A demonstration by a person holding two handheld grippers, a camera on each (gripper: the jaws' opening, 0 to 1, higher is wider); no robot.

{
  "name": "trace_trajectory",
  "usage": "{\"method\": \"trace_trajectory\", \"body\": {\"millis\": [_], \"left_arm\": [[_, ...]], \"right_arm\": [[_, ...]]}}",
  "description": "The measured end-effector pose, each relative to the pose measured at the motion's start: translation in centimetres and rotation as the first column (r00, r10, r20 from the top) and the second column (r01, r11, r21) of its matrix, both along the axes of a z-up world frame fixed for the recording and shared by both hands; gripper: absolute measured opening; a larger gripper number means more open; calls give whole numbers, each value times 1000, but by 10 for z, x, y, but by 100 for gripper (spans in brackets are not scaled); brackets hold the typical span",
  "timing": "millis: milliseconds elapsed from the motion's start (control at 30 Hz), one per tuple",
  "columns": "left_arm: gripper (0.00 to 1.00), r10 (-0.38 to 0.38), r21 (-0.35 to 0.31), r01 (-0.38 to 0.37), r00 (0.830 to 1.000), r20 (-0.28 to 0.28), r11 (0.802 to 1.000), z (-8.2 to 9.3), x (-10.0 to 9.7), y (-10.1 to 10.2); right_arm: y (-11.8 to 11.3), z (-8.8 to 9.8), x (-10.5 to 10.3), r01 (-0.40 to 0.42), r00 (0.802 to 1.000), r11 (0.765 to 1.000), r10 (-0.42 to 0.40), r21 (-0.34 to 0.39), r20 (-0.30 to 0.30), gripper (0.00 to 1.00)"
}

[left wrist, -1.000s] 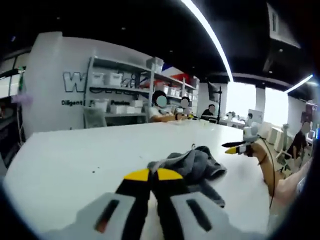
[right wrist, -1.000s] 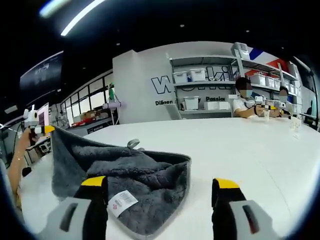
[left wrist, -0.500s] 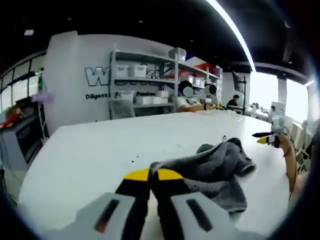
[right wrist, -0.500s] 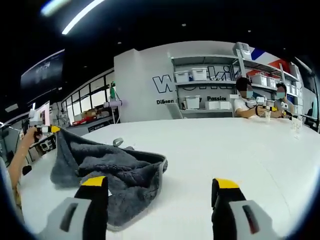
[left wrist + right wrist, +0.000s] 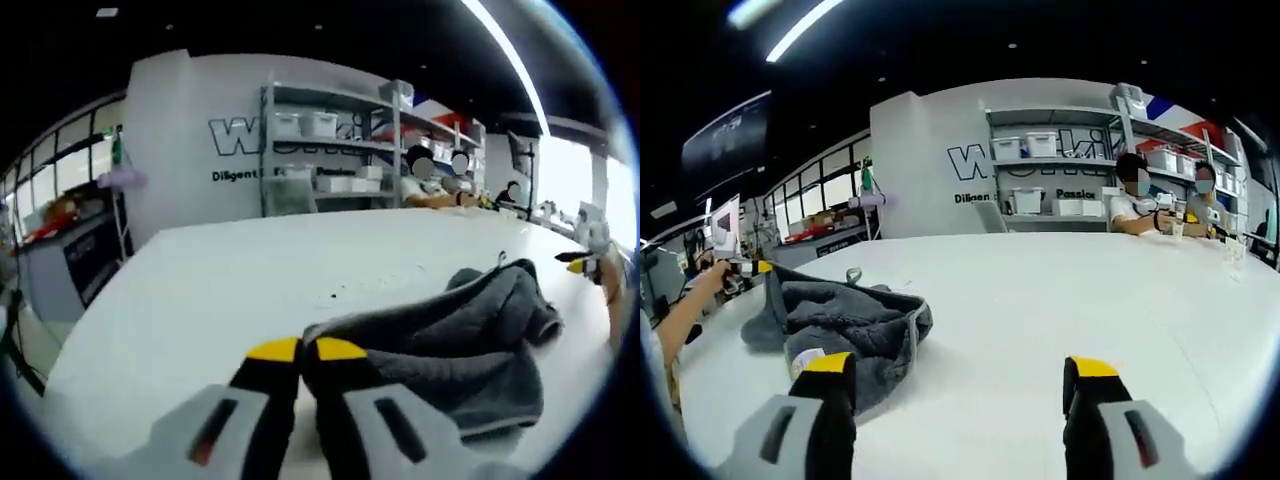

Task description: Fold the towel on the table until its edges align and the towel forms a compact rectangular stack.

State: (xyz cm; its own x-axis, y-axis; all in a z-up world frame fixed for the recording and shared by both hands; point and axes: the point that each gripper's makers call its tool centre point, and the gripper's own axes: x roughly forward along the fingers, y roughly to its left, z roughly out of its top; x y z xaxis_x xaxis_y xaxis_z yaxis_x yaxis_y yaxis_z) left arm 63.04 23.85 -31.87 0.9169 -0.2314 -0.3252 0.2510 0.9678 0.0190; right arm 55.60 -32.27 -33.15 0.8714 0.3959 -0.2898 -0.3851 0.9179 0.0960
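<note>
Gripping a corner of the grey towel (image 5: 450,340), the left gripper (image 5: 300,350) has its 2 yellow-tipped jaws pressed together, with the cloth running away from the tips to the right across the white table (image 5: 230,290). That pinch looks meant to carry an edge, so the cloth can be drawn out or laid over itself. In the right gripper view the towel (image 5: 840,320) sits as a rumpled heap on the table (image 5: 1060,300), touching the inner side of the left-hand jaw, a white label showing at its near edge. The right gripper (image 5: 955,375) stands wide open with bare tabletop between its jaws and nothing in its hold; it seems free to take a 2nd corner. Far off at the left of that view the left gripper (image 5: 745,267) shows small at the towel's far end, in a person's hand (image 5: 710,280). Judging by the bunched cloth, no edges line up yet, so the fold is at an early stage. Shelves (image 5: 1060,180) with white boxes stand beyond the table.
</note>
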Motion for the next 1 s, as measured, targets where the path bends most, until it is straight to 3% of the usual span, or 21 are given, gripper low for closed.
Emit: {"method": "trace_trajectory", "body": {"millis": [100,367,500,700,1000], "left_arm": [[6,4,7,-4,1000,-6,1000,-6,11,5],[12,15,12,-14,998,-57,1000,-34,5,1],[24,14,-5,-14,998,-53,1000,-33,8,4],[32,-22,-29,20,998,-62,999,-33,8,-1],[51,-92,-52,88,992,-85,995,-36,-14,-24]], "right_arm": [[2,-2,0,-4,1000,1000,4,-6,-4,89],[3,-4,0,-7,1000,1000,7,-11,-12,89],[4,-5,0,-10,1000,1000,9,-17,-16,89],[6,-7,1,-13,1000,1000,13,-24,-20,89],[8,-9,2,-19,999,999,19,-32,-26,89]]}}
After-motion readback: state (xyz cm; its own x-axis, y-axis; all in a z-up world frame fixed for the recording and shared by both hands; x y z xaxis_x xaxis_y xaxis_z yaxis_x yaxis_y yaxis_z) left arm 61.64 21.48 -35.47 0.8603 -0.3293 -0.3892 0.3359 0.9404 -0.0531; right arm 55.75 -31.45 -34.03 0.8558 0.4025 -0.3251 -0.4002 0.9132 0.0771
